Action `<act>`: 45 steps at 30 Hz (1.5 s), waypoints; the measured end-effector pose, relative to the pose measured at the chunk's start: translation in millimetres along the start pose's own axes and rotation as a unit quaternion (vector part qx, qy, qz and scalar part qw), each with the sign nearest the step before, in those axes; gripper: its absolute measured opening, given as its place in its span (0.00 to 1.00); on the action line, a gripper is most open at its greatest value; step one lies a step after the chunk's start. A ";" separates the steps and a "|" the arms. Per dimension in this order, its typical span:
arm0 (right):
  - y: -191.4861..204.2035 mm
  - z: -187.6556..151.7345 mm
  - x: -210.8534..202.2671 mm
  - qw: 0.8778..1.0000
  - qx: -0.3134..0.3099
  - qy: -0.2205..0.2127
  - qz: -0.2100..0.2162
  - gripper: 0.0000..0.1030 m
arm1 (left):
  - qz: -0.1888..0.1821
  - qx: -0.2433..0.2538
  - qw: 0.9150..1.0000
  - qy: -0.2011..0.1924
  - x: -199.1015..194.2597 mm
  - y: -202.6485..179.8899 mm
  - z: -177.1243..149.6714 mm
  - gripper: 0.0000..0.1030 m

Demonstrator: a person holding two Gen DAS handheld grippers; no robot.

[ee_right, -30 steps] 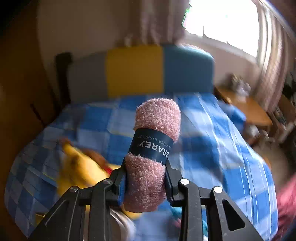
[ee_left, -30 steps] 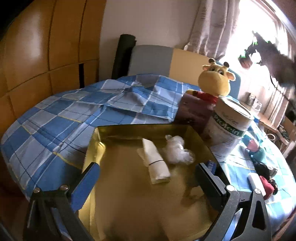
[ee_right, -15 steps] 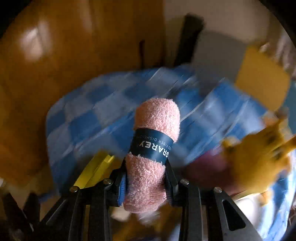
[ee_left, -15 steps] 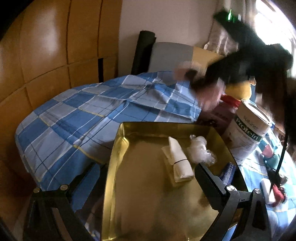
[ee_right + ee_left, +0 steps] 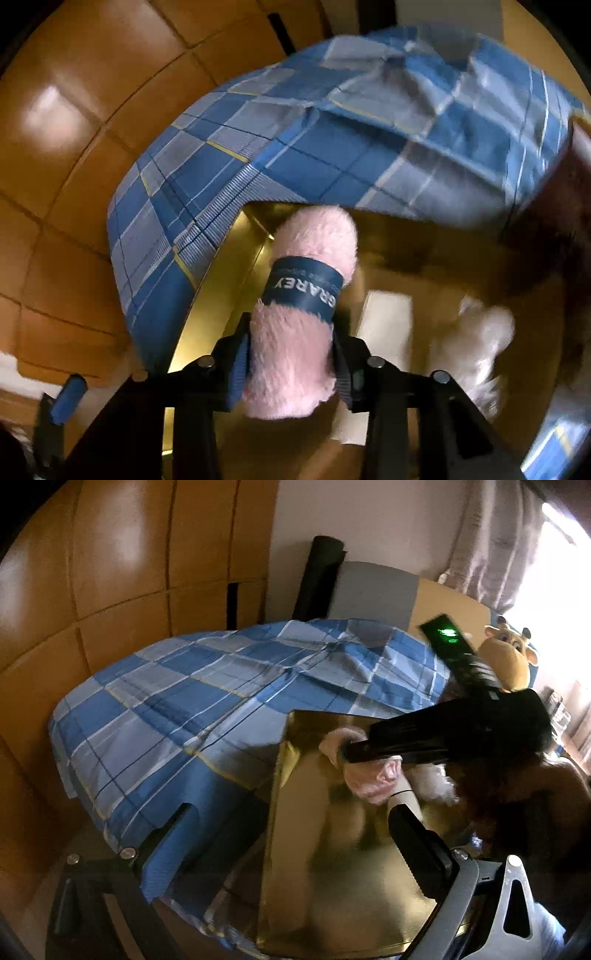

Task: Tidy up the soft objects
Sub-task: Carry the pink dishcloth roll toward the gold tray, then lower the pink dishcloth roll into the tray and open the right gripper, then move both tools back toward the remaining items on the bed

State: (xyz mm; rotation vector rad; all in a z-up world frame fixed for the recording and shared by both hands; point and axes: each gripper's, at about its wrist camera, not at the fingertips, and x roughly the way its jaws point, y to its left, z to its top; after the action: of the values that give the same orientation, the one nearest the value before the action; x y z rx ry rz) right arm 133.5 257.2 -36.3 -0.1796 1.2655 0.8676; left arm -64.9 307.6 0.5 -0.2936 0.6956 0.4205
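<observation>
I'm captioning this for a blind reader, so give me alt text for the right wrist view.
The right hand-held gripper is shut on a fluffy pink towel roll with a dark blue band, held over a shiny gold tray. A white folded cloth and a blurred whitish bundle lie in the tray, which sits on a blue plaid bedspread.

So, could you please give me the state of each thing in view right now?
Pink towel roll: banded, clamped upright, over the tray.
Right gripper: shut on the roll.
Left gripper: open, holding nothing.
Gold tray: on the bed, holding a white roll.
Plaid sheet: rumpled.
</observation>
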 end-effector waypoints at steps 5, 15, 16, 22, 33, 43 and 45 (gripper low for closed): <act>-2.7 -4.4 -21.5 0.999 0.009 -0.032 0.006 0.41 | 0.010 -0.013 1.000 0.003 1.3 11.2 -1.9 1.00; -6.3 -49.2 -87.3 0.994 -0.020 -0.100 -0.031 0.41 | -0.006 0.020 1.000 -0.008 -12.4 -11.9 -0.5 1.00; -8.2 -55.4 -91.7 0.994 -0.022 -0.103 -0.033 0.41 | -0.007 0.025 1.000 -0.009 -13.7 -16.0 -0.3 1.00; -33.6 -105.4 -122.1 0.990 -0.016 -0.123 -0.067 0.41 | -0.026 0.055 0.998 -0.010 -20.3 -41.0 -3.1 1.00; -98.4 -166.6 -173.7 0.978 0.068 -0.167 -0.100 0.41 | -0.061 0.117 0.991 -0.010 -30.0 -90.6 -15.6 1.00; -172.6 -220.4 -232.8 0.950 0.164 -0.218 -0.153 0.41 | -0.097 0.168 0.981 -0.009 -35.4 -132.3 -23.3 1.00; -190.1 -232.5 -246.0 0.940 0.190 -0.230 -0.167 0.41 | -0.106 0.177 0.978 -0.009 -36.5 -140.9 -24.1 1.00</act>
State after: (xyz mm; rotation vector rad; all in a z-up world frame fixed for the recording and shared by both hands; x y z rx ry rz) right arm 72.6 -118.4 40.2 0.1142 0.9024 0.3302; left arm -37.7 164.5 24.3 -0.0253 0.7005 0.0901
